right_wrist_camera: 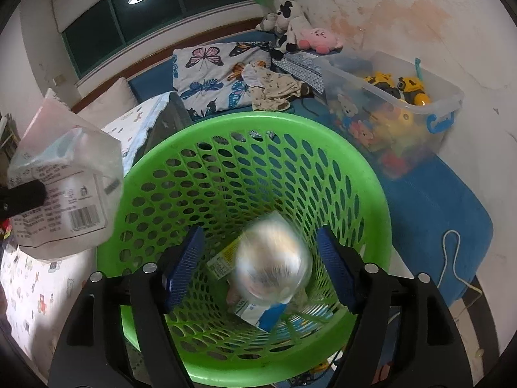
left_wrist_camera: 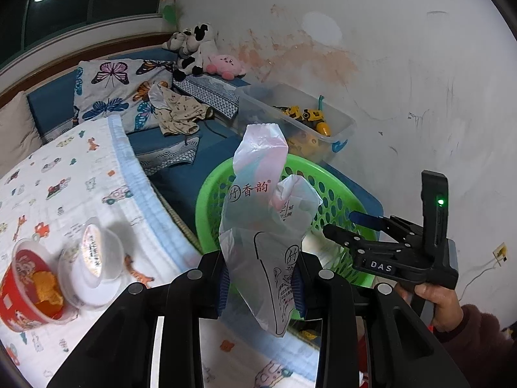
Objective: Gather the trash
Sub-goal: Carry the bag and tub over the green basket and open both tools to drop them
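Observation:
My left gripper (left_wrist_camera: pixel 262 286) is shut on a crumpled clear plastic bag (left_wrist_camera: pixel 261 226) with printed text, held up beside the green perforated basket (left_wrist_camera: pixel 342 200). The bag also shows at the left of the right wrist view (right_wrist_camera: pixel 64 187). My right gripper (right_wrist_camera: pixel 258 268) is open over the basket (right_wrist_camera: pixel 365 213); a blurred round clear piece of trash (right_wrist_camera: pixel 273 258) is between and below its pads, inside the basket above other wrappers (right_wrist_camera: pixel 223 260). The right gripper also shows in the left wrist view (left_wrist_camera: pixel 365 226). A red instant-noodle bowl (left_wrist_camera: pixel 27 294) and a clear lidded cup (left_wrist_camera: pixel 95 268) lie on the bed.
A patterned white blanket (left_wrist_camera: pixel 80 177) covers the bed on the left. A clear toy bin (right_wrist_camera: pixel 397 103) stands behind the basket by the wall. Butterfly pillow (right_wrist_camera: pixel 213 74), loose clothing (right_wrist_camera: pixel 274 89) and plush toys (right_wrist_camera: pixel 300 32) lie on the blue mat (right_wrist_camera: pixel 436 207).

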